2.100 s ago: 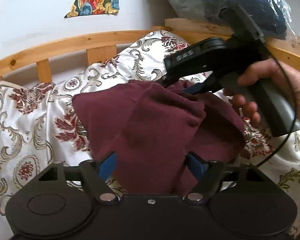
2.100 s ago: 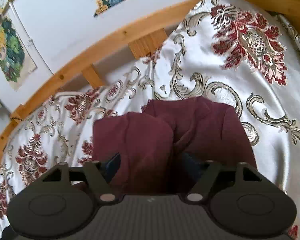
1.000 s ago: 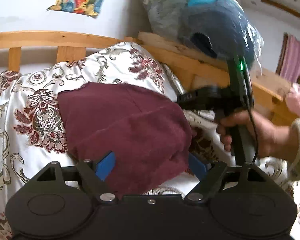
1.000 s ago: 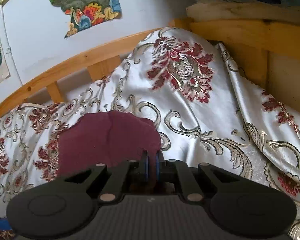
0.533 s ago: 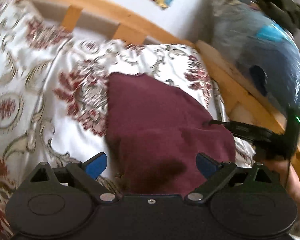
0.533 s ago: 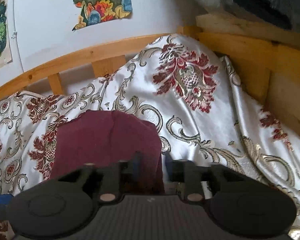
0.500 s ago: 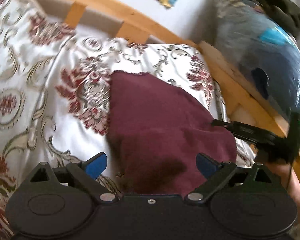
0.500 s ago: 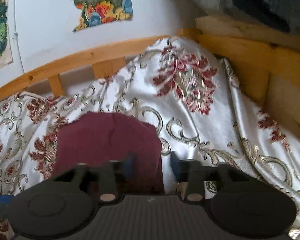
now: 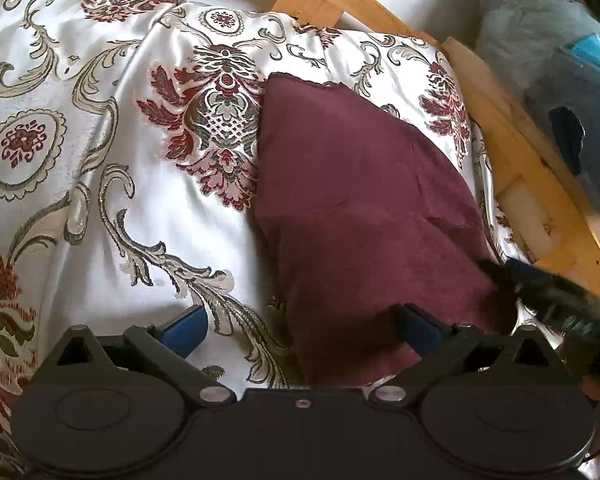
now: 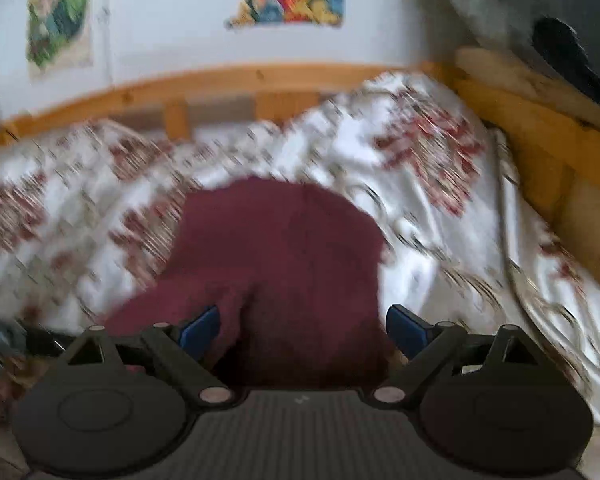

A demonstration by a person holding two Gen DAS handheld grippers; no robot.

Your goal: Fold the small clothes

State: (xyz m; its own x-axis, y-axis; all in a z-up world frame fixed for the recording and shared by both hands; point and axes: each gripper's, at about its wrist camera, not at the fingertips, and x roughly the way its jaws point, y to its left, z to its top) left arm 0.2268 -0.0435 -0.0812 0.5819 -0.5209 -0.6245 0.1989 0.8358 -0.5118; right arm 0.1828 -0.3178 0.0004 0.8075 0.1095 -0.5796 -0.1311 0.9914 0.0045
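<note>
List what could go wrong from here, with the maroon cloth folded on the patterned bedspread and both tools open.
1. The maroon cloth lies on a bulged, glossy bedspread; its fold may slide or spring open.
2. The left tool and right tool, jaws just opened, have cloth between their pads; withdrawing could snag it.
3. The right wrist view is blurred, so placement is hard to confirm.

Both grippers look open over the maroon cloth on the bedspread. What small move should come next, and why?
Probably lower the left gripper to pinch the near edge of the maroon cloth. Both it and the right gripper, whose jaws have just been opening, grip nothing, and the cloth lies loosely folded on the bedspread.
</note>
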